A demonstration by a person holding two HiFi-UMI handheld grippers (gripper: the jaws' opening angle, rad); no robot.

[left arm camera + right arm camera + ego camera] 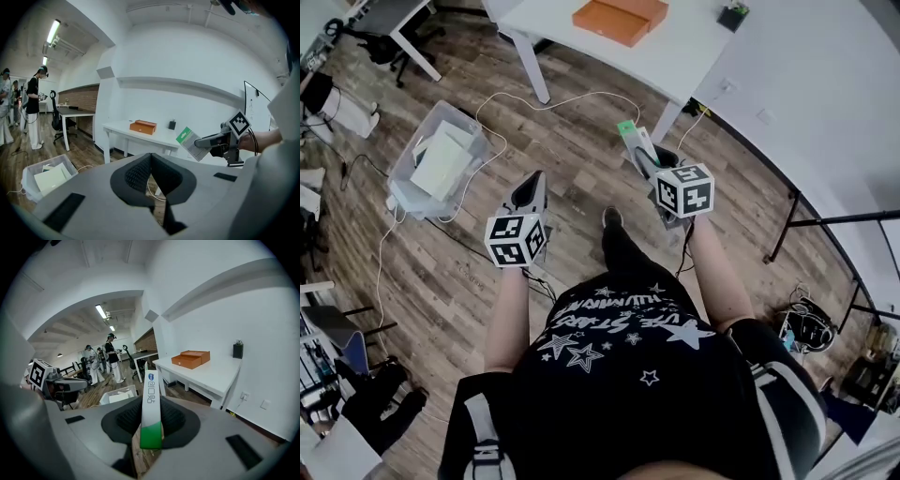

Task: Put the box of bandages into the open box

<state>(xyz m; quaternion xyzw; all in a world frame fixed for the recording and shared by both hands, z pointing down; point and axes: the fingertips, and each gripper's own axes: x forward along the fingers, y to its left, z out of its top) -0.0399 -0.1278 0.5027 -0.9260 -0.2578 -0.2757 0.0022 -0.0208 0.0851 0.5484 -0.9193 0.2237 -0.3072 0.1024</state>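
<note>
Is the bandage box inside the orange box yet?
Out: the right gripper grips the bandage box, apart from the orange box on the table.

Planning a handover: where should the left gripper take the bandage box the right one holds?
Probably its free end, beyond the jaws of the right gripper. The bandage box is thin and flat, so pinch its broad faces from the far tip.

White table (694, 52) bearing a small dark container (733, 16). White cable (553, 100) lies across the wooden floor (450, 272). Office chair (386, 45) at upper left.
</note>
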